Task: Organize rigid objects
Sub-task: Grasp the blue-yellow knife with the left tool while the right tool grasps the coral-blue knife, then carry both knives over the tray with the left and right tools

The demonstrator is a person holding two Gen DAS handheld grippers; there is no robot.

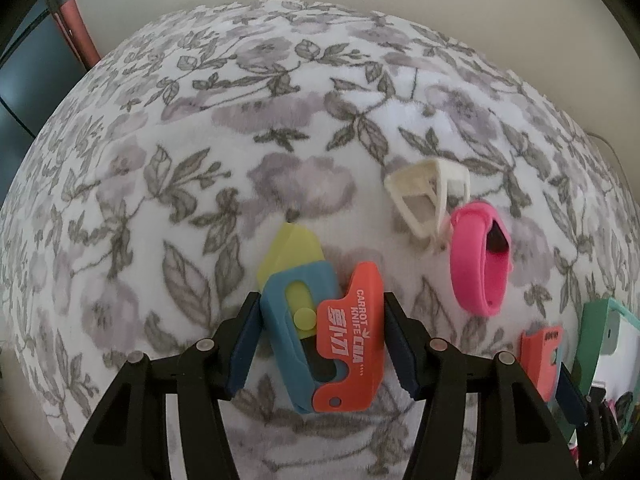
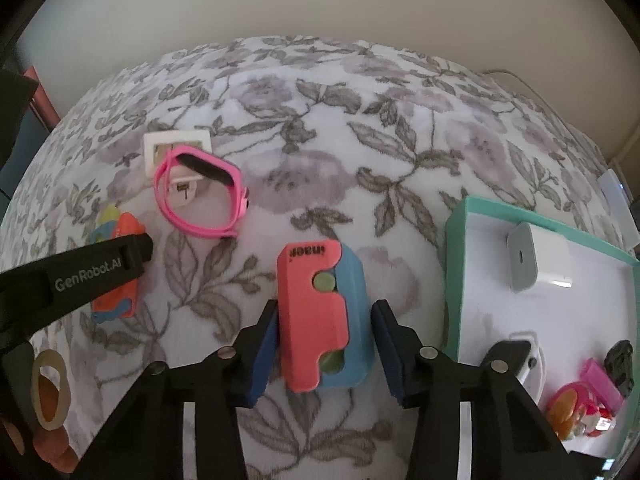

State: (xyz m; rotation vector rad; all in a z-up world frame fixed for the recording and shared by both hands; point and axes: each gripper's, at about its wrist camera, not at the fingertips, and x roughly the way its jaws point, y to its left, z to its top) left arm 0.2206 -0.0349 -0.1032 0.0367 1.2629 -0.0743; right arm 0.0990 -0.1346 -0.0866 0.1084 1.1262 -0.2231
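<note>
In the left wrist view my left gripper (image 1: 320, 324) stands open around an orange, blue and yellow carrot knife toy (image 1: 320, 320) lying on the floral cloth, with the pads beside it. In the right wrist view my right gripper (image 2: 324, 330) is open around a second toy (image 2: 324, 316), coral and blue, with small gaps on both sides. A pink wristband (image 1: 478, 256) lies beside a cream plastic frame (image 1: 428, 196); the wristband also shows in the right wrist view (image 2: 200, 196). The left gripper arm (image 2: 76, 272) shows over the first toy (image 2: 120, 268).
A teal-rimmed white tray (image 2: 456, 264) sits at the right and holds a white charger (image 2: 540, 256), a white and black gadget (image 2: 516, 356), a black piece and small pink and orange items (image 2: 580, 404). A wall lies behind the cloth.
</note>
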